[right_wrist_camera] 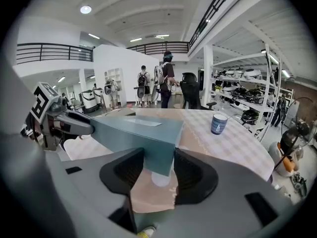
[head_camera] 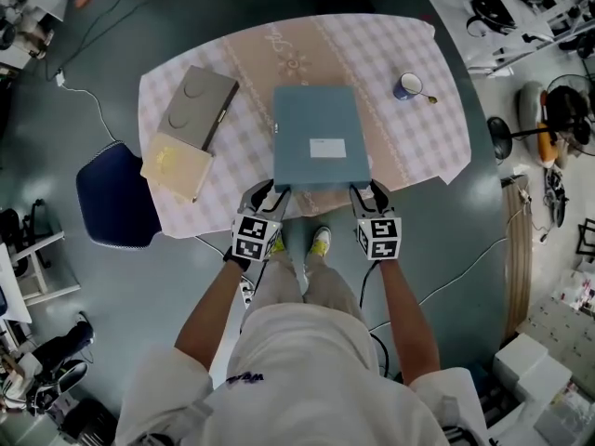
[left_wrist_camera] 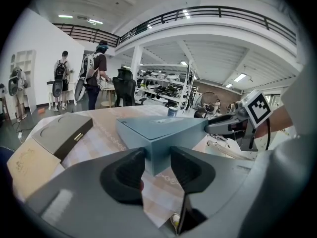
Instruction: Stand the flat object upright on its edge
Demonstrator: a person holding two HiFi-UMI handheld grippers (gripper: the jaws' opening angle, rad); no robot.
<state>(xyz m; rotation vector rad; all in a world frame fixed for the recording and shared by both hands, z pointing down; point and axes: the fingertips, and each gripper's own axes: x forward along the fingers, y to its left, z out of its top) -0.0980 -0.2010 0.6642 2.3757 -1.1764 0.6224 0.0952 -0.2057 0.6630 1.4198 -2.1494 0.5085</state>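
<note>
Two corners pinched | your left gripper [head_camera: 269, 193] clamps near-left corner of flat box [head_camera: 316, 119]; right gripper [head_camera: 364, 192] clamps near-right | box at bench [head_camera: 418, 147] front edge; labelled face up; long axis pointing away from you

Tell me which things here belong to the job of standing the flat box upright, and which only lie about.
For the job: blue box, left gripper and right gripper, each shut on a near corner.
Lying about: grey box, beige box, cup, blue chair.
</note>
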